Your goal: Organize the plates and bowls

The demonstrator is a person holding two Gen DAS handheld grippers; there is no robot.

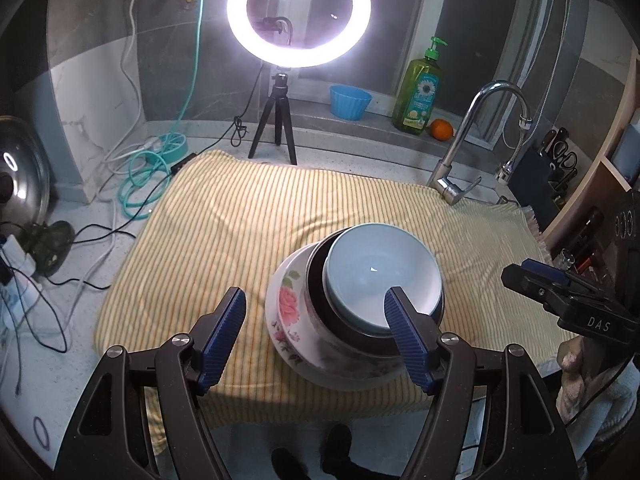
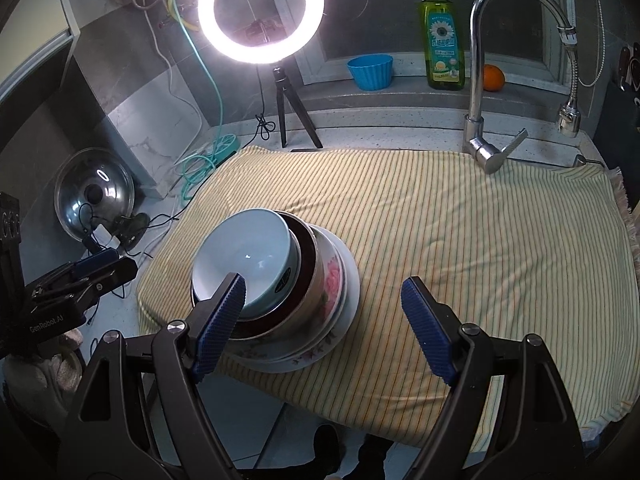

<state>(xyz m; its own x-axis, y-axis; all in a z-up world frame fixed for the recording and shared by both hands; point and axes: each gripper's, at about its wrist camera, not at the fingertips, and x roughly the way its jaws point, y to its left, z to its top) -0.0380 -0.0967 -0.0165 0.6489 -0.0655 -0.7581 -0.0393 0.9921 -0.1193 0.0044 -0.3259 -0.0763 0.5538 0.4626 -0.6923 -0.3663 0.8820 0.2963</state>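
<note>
One stack on the striped cloth [image 2: 460, 216] – 1 pale blue bowl [image 2: 246, 256], 1 dark bowl [image 2: 306, 256], 1 floral bowl [image 2: 332, 280], plates [image 2: 348, 300] underneath, no. unclear – both grippers, left [image 1: 316, 334] & right [image 2: 322, 320], jaws apart, empty.

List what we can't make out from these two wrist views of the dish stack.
- Plate count under the floral bowl: right wrist view shows only overlapping rims; bowls above hide the rest.
- Dark bowl interior: both views, covered by the light blue bowl.
- Sink under the faucet: hidden by the striped towel.
- Soap bottle label text: too small.
- Knife block area: left wrist view, cut off at the right edge.
</note>
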